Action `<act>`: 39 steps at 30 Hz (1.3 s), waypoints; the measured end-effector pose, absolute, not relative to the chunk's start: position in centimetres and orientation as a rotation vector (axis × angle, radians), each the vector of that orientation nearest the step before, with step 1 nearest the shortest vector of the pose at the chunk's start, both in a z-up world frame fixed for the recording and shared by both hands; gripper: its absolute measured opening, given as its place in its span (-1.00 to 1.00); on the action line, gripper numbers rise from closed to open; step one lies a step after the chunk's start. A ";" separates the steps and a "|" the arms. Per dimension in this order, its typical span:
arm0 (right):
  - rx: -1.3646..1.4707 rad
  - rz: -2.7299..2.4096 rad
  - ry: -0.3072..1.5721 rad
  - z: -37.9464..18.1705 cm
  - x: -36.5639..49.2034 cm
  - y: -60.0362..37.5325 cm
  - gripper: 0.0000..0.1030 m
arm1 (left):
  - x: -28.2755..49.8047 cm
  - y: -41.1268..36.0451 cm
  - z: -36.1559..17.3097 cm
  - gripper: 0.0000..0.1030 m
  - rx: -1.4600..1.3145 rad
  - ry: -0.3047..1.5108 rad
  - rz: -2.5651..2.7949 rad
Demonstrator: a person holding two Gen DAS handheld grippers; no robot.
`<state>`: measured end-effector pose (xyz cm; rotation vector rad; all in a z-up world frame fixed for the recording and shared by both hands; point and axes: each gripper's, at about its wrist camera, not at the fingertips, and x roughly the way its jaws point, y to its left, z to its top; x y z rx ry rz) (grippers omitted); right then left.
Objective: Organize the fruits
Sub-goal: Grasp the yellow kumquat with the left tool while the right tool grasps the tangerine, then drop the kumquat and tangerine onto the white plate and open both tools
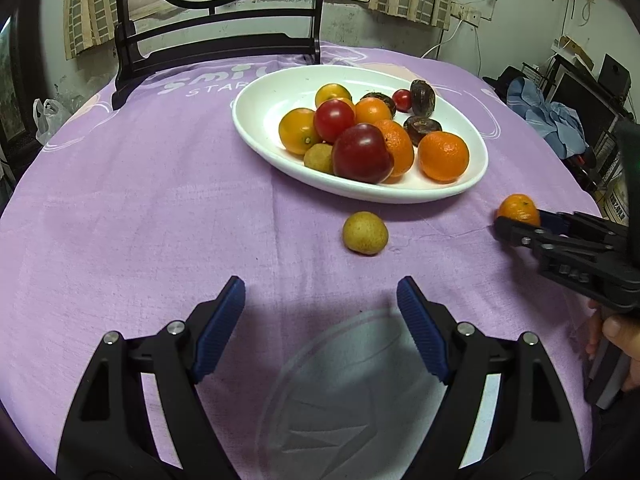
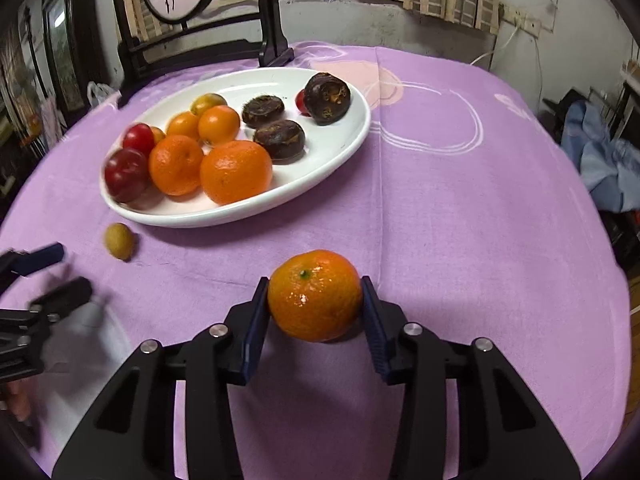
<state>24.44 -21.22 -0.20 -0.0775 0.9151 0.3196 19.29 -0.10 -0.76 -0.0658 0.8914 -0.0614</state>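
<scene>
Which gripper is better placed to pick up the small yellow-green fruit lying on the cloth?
Left. The left gripper is open and empty, with the yellow-green fruit just ahead of it. The right gripper is shut on a mandarin.

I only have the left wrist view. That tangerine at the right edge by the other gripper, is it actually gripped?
Observer: Yes. In the right wrist view the tangerine sits between both pads of the right gripper, touching each.
Operator: Does the left view hide any fruit in the dish?
Observer: Somewhat. From the right side all three dark brown fruits in the white dish show in full.
Operator: And my left gripper?
Observer: The left gripper is blurred at the right view's left edge, open, near the small yellow-green fruit on the purple cloth.
</scene>
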 end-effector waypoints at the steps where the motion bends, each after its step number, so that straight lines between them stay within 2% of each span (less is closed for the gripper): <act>1: -0.070 0.326 0.912 0.1 24.1 -21.3 -0.15 | 19.3 -0.2 -0.8 0.56 -0.064 0.893 -0.058; 19: 0.038 0.470 0.882 1.8 20.8 -21.6 -0.15 | 22.5 -1.8 -1.9 0.52 -0.010 0.915 -0.035; 21: 0.039 0.474 0.884 1.8 20.8 -21.6 -0.15 | 22.8 -1.8 -1.9 0.44 -0.013 0.913 -0.038; 23: 0.038 0.482 0.890 1.7 20.8 -21.6 -0.15 | 23.1 -1.8 -1.8 0.21 -0.007 0.904 -0.040; 27: 0.035 0.490 0.894 1.6 20.7 -21.5 -0.15 | 23.3 -2.3 -1.7 -0.10 0.003 0.891 -0.063; 29: 0.033 0.492 0.892 1.6 20.7 -21.5 -0.15 | 23.1 -2.6 -1.5 -0.45 0.014 0.891 -0.081; 39: 0.026 0.503 0.869 2.3 20.2 -21.3 -0.15 | 20.4 -2.4 -0.4 -0.45 -0.016 0.918 -0.126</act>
